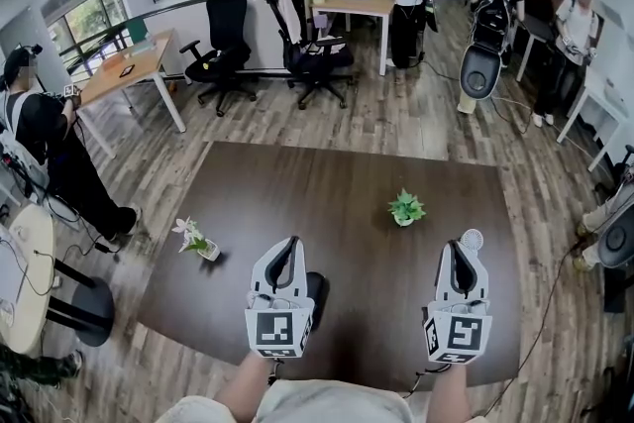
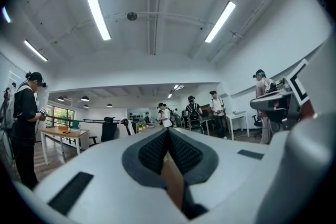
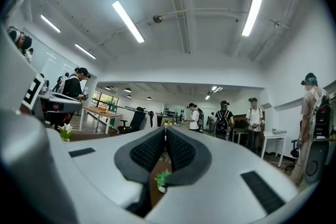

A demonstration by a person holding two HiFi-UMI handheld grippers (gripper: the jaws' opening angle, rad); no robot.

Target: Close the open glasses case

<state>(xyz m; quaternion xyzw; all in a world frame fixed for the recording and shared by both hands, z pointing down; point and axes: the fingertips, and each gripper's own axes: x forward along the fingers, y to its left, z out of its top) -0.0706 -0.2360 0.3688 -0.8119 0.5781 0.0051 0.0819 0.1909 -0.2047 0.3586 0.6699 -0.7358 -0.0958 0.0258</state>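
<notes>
Two tools are held above a dark brown worktop (image 1: 347, 183), both pointing away from the person. The left tool (image 1: 290, 248) has its jaws brought together at the tips, with nothing between the pads; its own view confirms this (image 2: 168, 132), showing only bare worktop through the gap behind the tips. The right tool (image 1: 457, 247) is in the same condition: jaws together, nothing held (image 3: 165, 132).

The glasses case (image 1: 317, 290), a dark object, lies on the worktop just to the right of the left tool, between the two tools and nearer the left one. The left tool's body covers part of it, and no view shows whether its lid is up or down. Neither tool touches it.

One small green plant (image 1: 404, 208) stands ahead of the right tool and slightly to its left; it also shows low in the gap between that tool's jaws (image 3: 161, 178). A white-flowered plant (image 1: 195, 240) stands to the left of the left tool, well apart from it. A small white round object (image 1: 472, 239) lies just right of the right tool's tips.
</notes>
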